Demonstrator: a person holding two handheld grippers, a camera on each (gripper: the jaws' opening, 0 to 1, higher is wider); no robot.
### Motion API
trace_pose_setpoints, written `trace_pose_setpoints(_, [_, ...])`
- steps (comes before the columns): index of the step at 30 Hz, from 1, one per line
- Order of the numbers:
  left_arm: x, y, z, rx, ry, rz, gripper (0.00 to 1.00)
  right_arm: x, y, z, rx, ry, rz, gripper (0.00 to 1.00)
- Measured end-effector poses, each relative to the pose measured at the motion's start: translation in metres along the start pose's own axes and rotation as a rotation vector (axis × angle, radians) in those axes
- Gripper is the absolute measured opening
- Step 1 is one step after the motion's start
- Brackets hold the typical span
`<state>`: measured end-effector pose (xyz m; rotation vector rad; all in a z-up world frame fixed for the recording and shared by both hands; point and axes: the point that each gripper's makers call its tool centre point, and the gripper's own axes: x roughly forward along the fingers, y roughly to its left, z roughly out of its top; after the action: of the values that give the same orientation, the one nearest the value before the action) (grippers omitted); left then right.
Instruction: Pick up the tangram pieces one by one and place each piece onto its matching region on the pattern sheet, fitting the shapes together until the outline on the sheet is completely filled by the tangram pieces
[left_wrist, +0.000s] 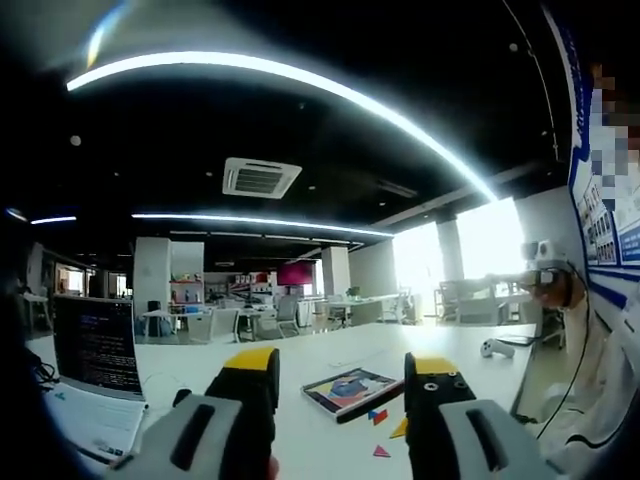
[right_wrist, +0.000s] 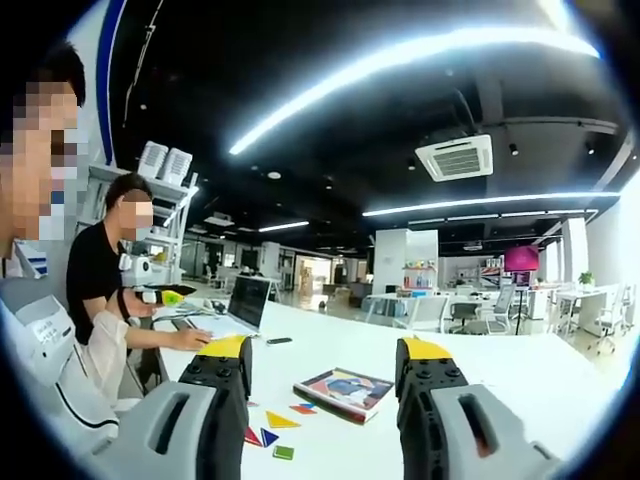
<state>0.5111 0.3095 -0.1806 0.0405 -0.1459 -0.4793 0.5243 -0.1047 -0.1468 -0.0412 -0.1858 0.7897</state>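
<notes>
Left gripper (left_wrist: 340, 380) & right gripper (right_wrist: 322, 372): jaws apart, nothing held, above white table (right_wrist: 520, 375). Small coloured flat tangram pieces (right_wrist: 281, 421) lie loose on table beside colourful printed pattern sheet (right_wrist: 345, 389).

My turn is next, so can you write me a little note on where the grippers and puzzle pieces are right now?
Left gripper: jaws open, holding nothing, raised above the table.
Right gripper: jaws open, holding nothing as well.
The sheet lies flat on the white table, ahead of both grippers.
Loose pieces lie beside it: yellow triangle, red piece, blue triangle, green piece.
Done: nothing picked up yet.
Left: pick up each piece and fit it onto the sheet.
</notes>
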Motion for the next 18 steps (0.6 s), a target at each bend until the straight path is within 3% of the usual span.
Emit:
trace_pose_setpoints(3, [0.002,-0.001,-0.001,0.007,0.01,-0.001,0.59,-0.001,0.004,0.003,0.0,-0.019,0.012,0.55])
trace_pose_setpoints(12, [0.002,-0.012,0.004,0.028,-0.016,-0.035,0.56,-0.004,0.001,0.007,-0.007,-0.031,0.003,0.54])
trace_pose_setpoints(18, [0.006,-0.02,-0.001,0.073,0.005,-0.053,0.55,-0.002,-0.001,0.002,-0.001,-0.014,0.006,0.53])
